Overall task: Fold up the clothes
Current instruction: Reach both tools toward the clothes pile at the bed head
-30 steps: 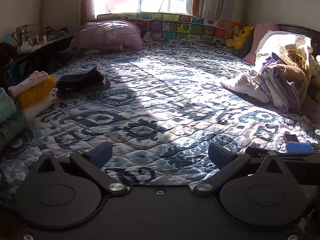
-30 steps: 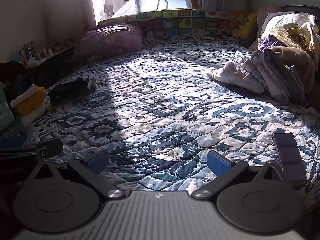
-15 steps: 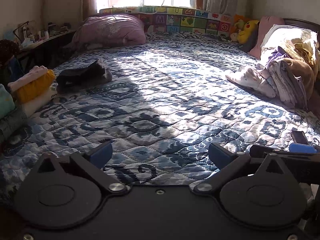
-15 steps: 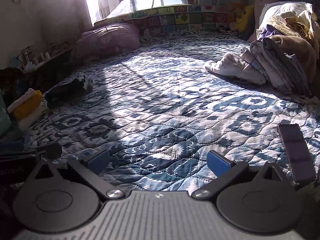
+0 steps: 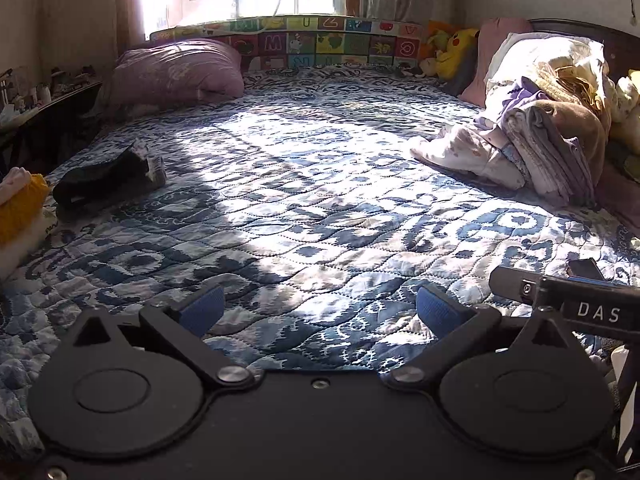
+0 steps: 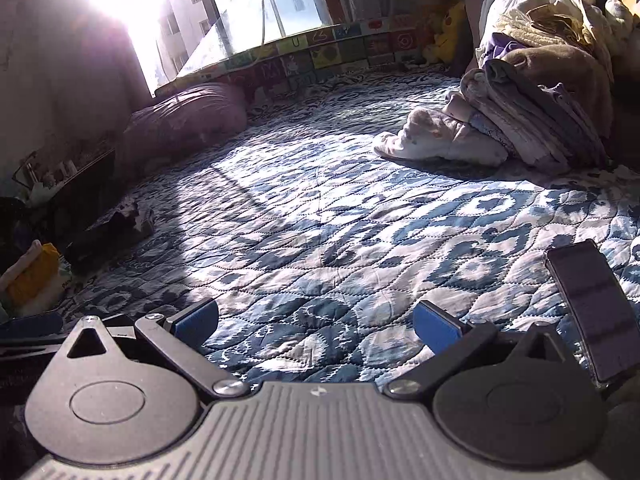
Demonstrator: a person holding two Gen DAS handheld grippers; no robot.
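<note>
Fingers of left gripper [image 5: 319,312] and right gripper [image 6: 316,320] spread wide, blue pads bare, above quilted blue-white bedspread [image 5: 320,200]; rumpled clothes pile [image 6: 520,120] lies far right, dark folded garment [image 5: 104,176] left.

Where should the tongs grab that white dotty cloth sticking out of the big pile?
Probably the loose rounded end of the white dotty cloth that spills onto the quilt, coming from the open middle of the bed. That end lies free, while its other end is tucked under the clothes pile. Both tongs are open and empty.
</note>
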